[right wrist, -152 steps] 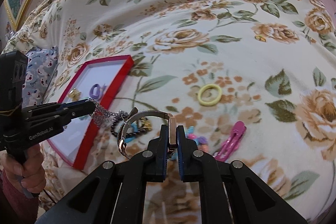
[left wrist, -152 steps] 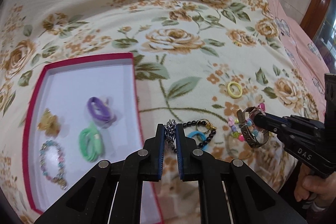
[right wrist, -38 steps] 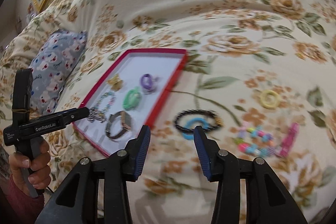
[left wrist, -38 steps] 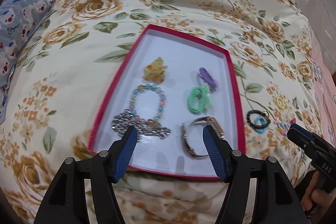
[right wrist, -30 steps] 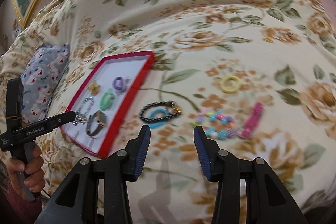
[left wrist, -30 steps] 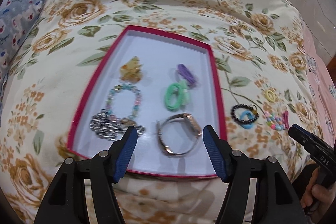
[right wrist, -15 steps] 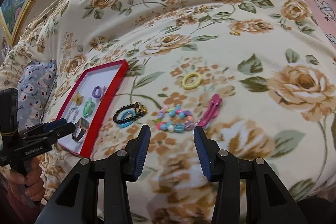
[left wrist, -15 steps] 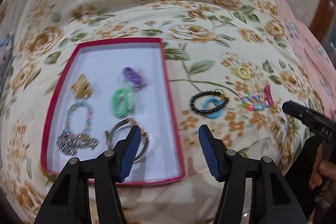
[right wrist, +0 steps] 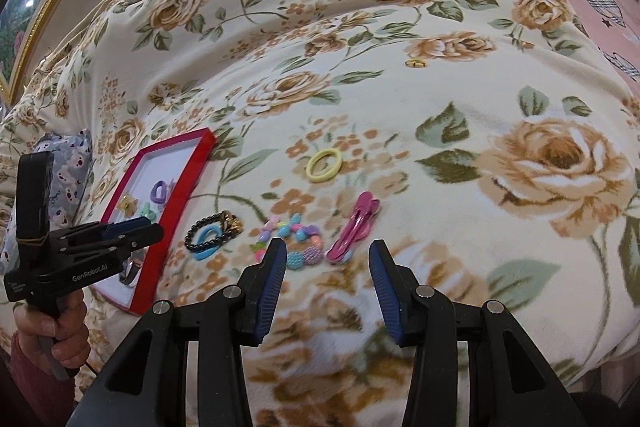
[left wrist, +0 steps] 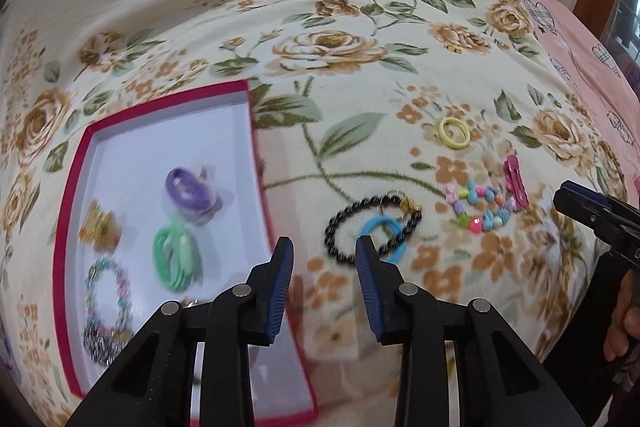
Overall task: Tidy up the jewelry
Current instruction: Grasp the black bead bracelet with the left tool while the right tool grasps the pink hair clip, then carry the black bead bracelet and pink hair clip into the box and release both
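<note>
Floral blanket [right wrist: 400, 99], pink sheet [left wrist: 580, 59], gold-framed picture [right wrist: 24, 7]

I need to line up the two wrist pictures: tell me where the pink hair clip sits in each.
Left wrist: pink hair clip far right, beside the colourful bead bracelet.
Right wrist: clip at centre, just above the open right gripper.
Shared landmark: yellow hair ring.

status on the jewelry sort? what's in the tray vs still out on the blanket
Done: the red tray holds a purple tie, green ties, a gold piece, a pastel bead bracelet and a chain. In hand: nothing; the left gripper is closing, empty, near the black bead bracelet and blue tie; the right gripper is open. Left: those two, the colourful bead bracelet, pink clip and yellow tie.
</note>
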Demonstrator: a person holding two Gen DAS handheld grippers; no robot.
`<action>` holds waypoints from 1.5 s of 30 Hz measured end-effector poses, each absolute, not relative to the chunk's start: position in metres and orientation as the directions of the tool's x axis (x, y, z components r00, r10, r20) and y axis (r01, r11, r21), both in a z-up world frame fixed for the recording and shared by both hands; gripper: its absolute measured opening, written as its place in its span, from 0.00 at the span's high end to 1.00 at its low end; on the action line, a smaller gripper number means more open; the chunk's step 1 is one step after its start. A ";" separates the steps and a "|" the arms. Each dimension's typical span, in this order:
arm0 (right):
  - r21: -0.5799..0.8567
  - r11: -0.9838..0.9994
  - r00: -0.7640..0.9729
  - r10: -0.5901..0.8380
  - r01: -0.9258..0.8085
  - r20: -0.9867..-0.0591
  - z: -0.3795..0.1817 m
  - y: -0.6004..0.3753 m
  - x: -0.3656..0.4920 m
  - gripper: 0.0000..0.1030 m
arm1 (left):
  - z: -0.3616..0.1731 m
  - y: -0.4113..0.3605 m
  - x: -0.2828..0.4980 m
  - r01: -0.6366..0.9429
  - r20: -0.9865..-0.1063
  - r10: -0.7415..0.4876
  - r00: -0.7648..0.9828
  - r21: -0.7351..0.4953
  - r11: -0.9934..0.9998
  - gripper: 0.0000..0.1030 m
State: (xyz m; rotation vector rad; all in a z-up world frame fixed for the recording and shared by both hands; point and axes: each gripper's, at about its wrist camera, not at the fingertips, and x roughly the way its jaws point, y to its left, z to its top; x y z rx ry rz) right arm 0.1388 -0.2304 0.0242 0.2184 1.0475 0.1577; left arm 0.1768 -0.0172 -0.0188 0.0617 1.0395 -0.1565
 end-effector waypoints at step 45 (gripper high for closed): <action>0.214 0.973 0.490 0.231 -0.091 -0.840 0.021 -0.202 0.160 0.85 | 0.001 -0.006 0.158 0.194 -0.791 -0.251 0.558 -0.169 0.966 0.94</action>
